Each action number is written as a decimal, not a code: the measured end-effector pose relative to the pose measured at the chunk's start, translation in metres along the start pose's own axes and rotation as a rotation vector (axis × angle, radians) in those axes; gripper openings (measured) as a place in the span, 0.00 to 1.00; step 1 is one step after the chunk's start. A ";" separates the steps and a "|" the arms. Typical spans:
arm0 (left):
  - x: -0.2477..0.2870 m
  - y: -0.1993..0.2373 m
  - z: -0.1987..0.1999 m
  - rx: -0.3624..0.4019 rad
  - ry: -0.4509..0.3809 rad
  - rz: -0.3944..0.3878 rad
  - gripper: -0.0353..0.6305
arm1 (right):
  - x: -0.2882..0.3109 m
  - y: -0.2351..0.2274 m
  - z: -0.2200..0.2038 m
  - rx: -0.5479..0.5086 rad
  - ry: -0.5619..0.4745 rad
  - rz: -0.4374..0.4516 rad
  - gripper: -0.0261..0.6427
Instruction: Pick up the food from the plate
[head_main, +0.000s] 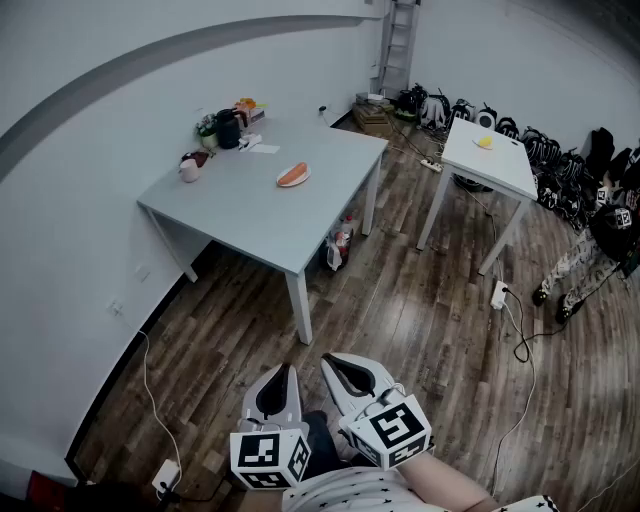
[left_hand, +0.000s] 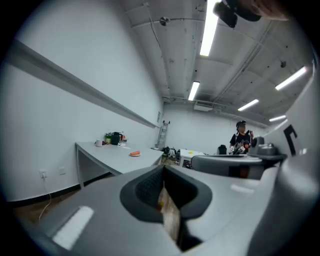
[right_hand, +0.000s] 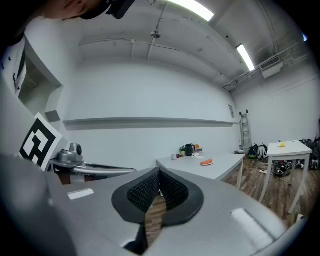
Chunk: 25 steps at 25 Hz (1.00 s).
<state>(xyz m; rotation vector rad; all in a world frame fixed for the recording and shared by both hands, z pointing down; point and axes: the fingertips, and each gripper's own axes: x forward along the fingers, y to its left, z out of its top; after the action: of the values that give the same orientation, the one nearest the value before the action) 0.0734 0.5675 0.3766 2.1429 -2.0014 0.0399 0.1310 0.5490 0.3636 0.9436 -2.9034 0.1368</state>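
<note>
An orange piece of food (head_main: 291, 174) lies on a small white plate (head_main: 296, 183) near the middle of the grey table (head_main: 250, 215). It also shows far off as the food (left_hand: 135, 153) in the left gripper view and as the food (right_hand: 206, 162) in the right gripper view. Both grippers are held low near the person's body, well short of the table. My left gripper (head_main: 285, 375) is shut with nothing between its jaws. My right gripper (head_main: 336, 364) is shut too and holds nothing.
Cups, a dark jug and small items (head_main: 225, 128) crowd the table's far corner. A second white table (head_main: 490, 158) with a yellow item stands to the right. Bags (head_main: 545, 150) line the far wall, cables (head_main: 515, 320) lie on the wood floor, and a person (head_main: 600, 250) stands at right.
</note>
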 end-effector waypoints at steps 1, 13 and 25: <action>0.005 0.000 0.000 0.001 0.011 -0.005 0.06 | 0.001 -0.004 -0.001 0.010 0.004 -0.003 0.03; 0.138 0.053 0.009 -0.019 0.076 -0.103 0.06 | 0.101 -0.082 -0.007 0.068 0.072 -0.119 0.03; 0.306 0.156 0.063 0.055 0.101 -0.183 0.06 | 0.272 -0.163 0.032 0.064 0.060 -0.201 0.08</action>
<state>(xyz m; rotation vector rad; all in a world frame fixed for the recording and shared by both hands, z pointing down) -0.0643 0.2471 0.3849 2.2994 -1.7627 0.1733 0.0067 0.2557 0.3707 1.2127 -2.7445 0.2401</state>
